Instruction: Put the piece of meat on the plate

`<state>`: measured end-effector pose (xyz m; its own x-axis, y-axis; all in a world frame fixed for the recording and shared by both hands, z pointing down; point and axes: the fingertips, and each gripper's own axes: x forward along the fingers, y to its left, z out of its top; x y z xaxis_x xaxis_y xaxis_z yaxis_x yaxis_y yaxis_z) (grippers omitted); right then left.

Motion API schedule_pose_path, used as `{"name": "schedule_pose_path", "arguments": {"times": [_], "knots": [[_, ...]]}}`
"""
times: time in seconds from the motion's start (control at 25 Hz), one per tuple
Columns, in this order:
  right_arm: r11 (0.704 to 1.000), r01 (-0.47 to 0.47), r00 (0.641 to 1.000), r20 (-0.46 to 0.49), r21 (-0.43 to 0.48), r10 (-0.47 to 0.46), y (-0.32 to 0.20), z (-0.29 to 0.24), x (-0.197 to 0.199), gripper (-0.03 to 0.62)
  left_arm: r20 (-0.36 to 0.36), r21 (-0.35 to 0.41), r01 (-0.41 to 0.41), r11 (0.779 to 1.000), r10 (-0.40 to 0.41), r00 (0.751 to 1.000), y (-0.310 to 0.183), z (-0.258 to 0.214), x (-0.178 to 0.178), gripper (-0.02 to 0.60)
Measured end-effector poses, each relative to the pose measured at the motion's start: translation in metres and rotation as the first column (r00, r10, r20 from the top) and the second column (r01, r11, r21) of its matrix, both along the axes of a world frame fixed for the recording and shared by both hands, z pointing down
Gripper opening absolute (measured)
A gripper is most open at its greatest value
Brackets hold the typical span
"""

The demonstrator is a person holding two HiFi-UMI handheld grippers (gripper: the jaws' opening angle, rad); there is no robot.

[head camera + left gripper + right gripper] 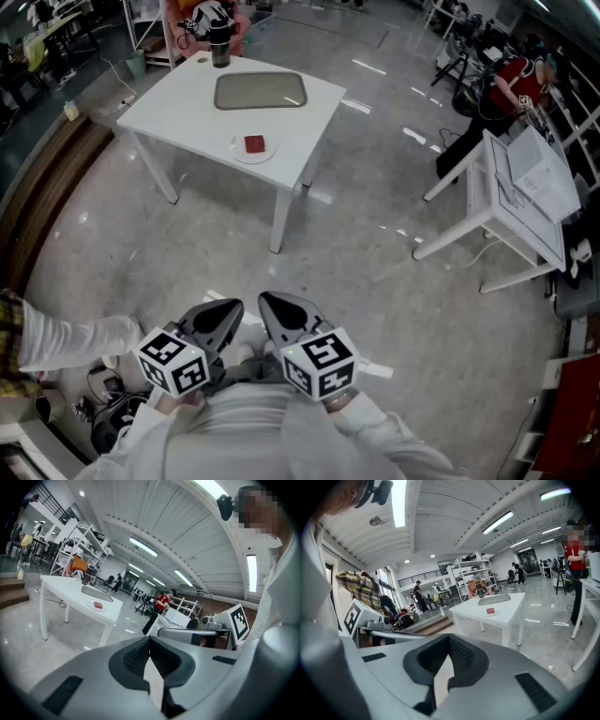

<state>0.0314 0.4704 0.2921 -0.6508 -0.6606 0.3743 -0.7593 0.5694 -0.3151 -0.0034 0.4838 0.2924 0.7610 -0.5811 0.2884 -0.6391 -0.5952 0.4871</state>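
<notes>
The left gripper (214, 317) and right gripper (286, 314) are being held closed, empty, well apart from the piece of meat (254, 143) on the far plate (236, 151), judged soft, slippery, best pinched across its sides

The head view looks steeply down from standing height, with the bench (309, 112) well ahead, near the frame's top. Both gripper views sit lower, well apart from that bench, and look along their own jaws towards it. All three views share the bench and its plate (253, 147).
</notes>
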Motion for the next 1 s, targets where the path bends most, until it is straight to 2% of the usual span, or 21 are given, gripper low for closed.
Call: {"name": "schedule_pose_path", "arguments": {"times": [0.2,0.44,0.56,0.68,0.8,1.0], "knots": [[1.000,0.014,1.000,-0.001,0.002,-0.014,0.000,0.004,-0.001,0.015,0.011,0.014,-0.025,1.000,0.025,1.000,-0.001,0.001,0.007,0.009],[1.000,0.029,1.000,-0.004,-0.001,-0.029,-0.001,0.006,0.002,0.015,0.053,0.026,-0.002,1.000,0.000,0.999,-0.005,0.006,0.005,0.009],[1.000,0.028,1.000,-0.004,0.000,-0.028,-0.002,0.005,0.007,0.015,0.048,0.024,0.006,1.000,-0.007,0.999,-0.009,0.006,0.006,0.009],[0.999,0.022,0.999,0.035,0.025,-0.023,-0.005,0.000,0.015,0.015,0.054,0.036,0.015,0.999,-0.017,0.998,-0.012,0.005,0.011,0.009],[0.999,0.021,0.998,0.054,0.038,-0.023,-0.011,-0.003,0.025,0.015,0.056,0.048,0.040,0.998,-0.042,0.998,-0.020,0.004,0.013,0.009],[1.000,0.019,0.998,0.060,0.004,-0.020,-0.022,0.007,0.041,0.015,0.049,0.052,0.105,0.993,-0.108,0.993,-0.031,0.005,0.013,0.009]]}}
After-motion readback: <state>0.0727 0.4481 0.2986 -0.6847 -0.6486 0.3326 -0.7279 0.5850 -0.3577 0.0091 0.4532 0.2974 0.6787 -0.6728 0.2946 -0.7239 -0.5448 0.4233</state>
